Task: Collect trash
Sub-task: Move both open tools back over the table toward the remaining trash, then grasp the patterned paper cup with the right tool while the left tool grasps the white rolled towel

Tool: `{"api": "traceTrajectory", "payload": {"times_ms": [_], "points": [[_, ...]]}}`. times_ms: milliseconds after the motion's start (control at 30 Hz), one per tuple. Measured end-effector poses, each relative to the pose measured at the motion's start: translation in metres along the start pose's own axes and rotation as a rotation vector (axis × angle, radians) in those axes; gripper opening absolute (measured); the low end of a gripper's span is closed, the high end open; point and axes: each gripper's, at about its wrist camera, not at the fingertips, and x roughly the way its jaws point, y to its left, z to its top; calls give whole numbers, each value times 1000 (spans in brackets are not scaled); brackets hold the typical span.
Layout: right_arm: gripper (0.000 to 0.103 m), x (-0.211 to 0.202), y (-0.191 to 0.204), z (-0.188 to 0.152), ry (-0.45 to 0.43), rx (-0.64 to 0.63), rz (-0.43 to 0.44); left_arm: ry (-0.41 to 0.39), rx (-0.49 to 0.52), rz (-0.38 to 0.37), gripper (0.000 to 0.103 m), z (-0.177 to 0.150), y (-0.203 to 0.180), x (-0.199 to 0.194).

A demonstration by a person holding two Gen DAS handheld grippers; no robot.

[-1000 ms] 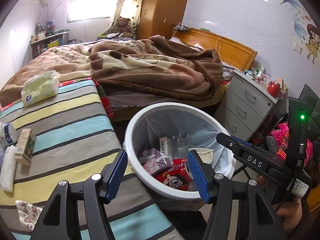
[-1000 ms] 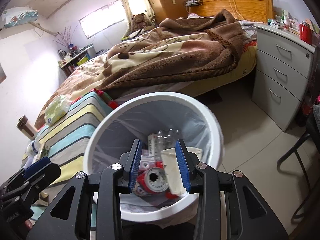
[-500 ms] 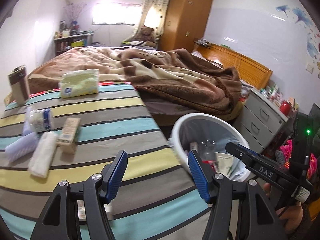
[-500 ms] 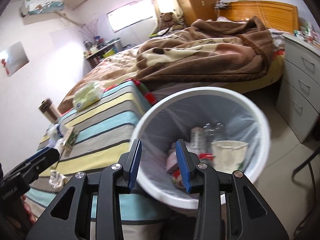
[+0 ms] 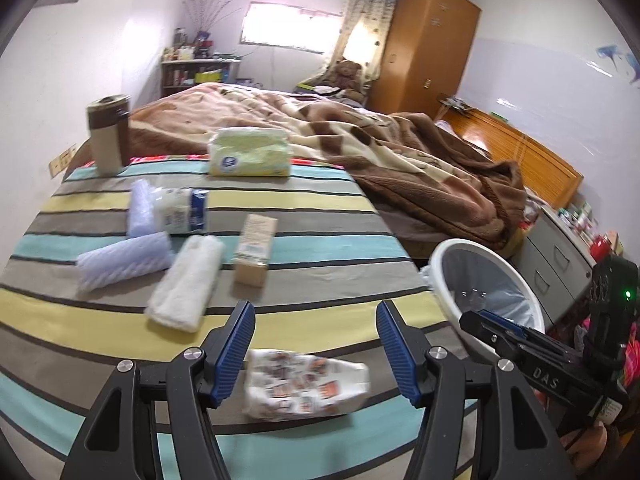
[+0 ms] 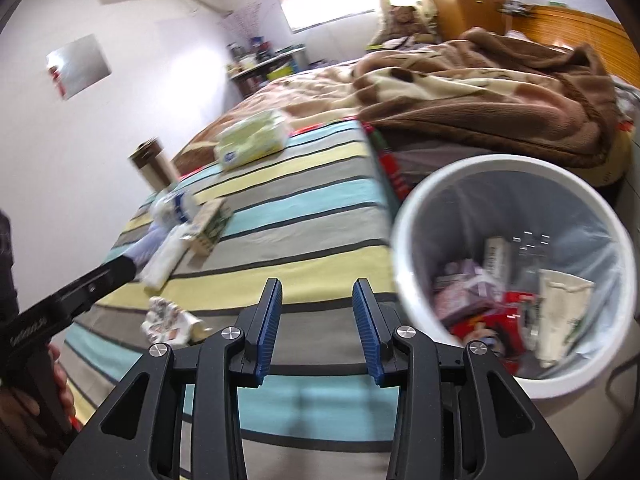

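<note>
Now both grippers hang over a striped bench beside a bed. From the left wrist, the left gripper has its 2 blue fingers spread with nothing pinched; a crumpled printed wrapper lies on the bench between and just beyond them, untouched. At 11 o'clock from that wrapper lies a rolled white towel, with a small carton just beside it at 12 o'clock. Farther at 10 o'clock sit 2 pale blue rolls and a white bottle on its side. A green tissue pack rests near the far edge at 12 o'clock, and a brown-and-cream cup stands upright at 10 o'clock. At 3 o'clock, off the bench edge, stands a white trash bin lined with a clear bag. From the right wrist, the right gripper has its fingers apart and empty, having just been opening, over the near stripes. That bin at 2 o'clock holds cartons, red packaging and a paper cup. A hand holding the left gripper shows at 8 o'clock.
</note>
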Motion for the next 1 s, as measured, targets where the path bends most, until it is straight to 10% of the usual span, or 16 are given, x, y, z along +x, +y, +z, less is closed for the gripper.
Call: {"api": "traceTrajectory", "payload": {"times_ms": [100, 700, 800, 1000], "points": [[54, 8, 19, -3, 23, -54, 43, 6, -3, 28, 63, 0, 17, 0], [55, 42, 74, -21, 153, -214, 162, 45, -79, 68, 63, 1, 80, 15], [75, 44, 83, -21, 154, -268, 175, 53, -84, 70, 63, 1, 86, 18], [76, 55, 107, -28, 208, -422, 186, 70, -90, 71, 63, 4, 95, 28]]}}
